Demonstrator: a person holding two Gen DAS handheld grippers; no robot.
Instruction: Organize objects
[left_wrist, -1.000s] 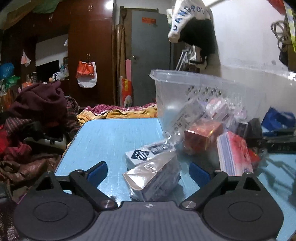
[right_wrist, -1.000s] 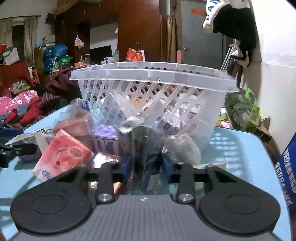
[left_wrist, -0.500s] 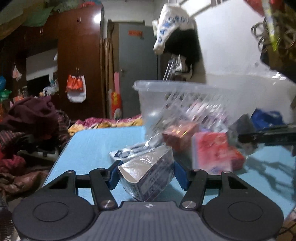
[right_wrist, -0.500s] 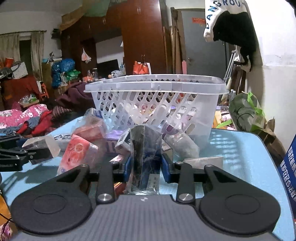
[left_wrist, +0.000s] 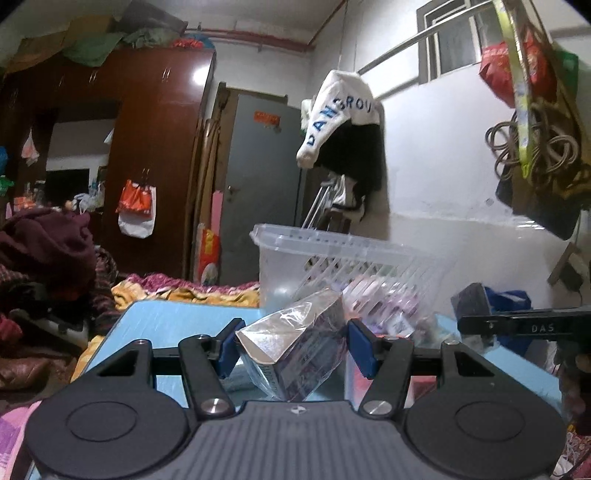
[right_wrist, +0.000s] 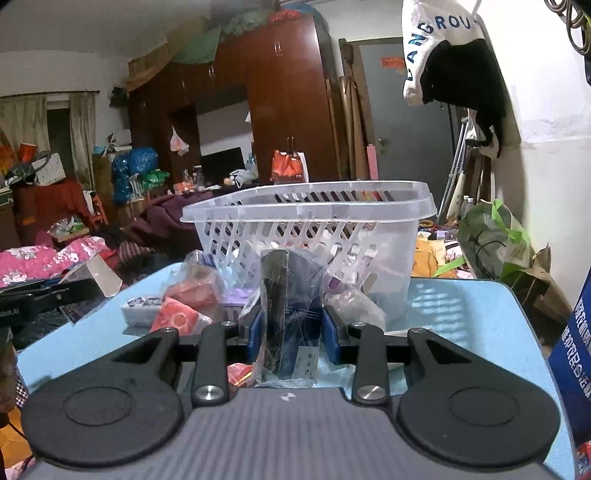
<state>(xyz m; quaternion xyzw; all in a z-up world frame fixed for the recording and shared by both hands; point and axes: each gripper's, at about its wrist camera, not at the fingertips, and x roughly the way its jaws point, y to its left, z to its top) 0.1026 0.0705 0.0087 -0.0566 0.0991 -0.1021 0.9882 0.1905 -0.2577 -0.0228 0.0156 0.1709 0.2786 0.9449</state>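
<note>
My left gripper (left_wrist: 293, 347) is shut on a box in silvery clear wrap (left_wrist: 306, 332), tilted and held clear of the blue table (left_wrist: 173, 317). My right gripper (right_wrist: 291, 330) is shut on a dark upright packet in clear film (right_wrist: 290, 295). Behind both stands a clear slotted basket (right_wrist: 306, 206), also seen in the left wrist view (left_wrist: 280, 251), with packets inside. On the table before it lie a red packet (right_wrist: 177, 317), a purple box (right_wrist: 236, 295) and a white printed box (right_wrist: 140, 306). The left gripper's side (right_wrist: 48, 295) shows at the right wrist view's left edge.
A crumpled clear bag (right_wrist: 354, 302) lies by the basket's right side. A blue printed bag (right_wrist: 576, 332) stands at the table's right edge, with a green bag (right_wrist: 495, 240) beyond it. Piled clothes (left_wrist: 48, 251) lie left of the table. A white wall (left_wrist: 443, 184) is behind.
The left jaws closed on the wrapped box and lifted it off the table. The right gripper rose and drew back with its dark packet; the basket now looks lower and farther.
</note>
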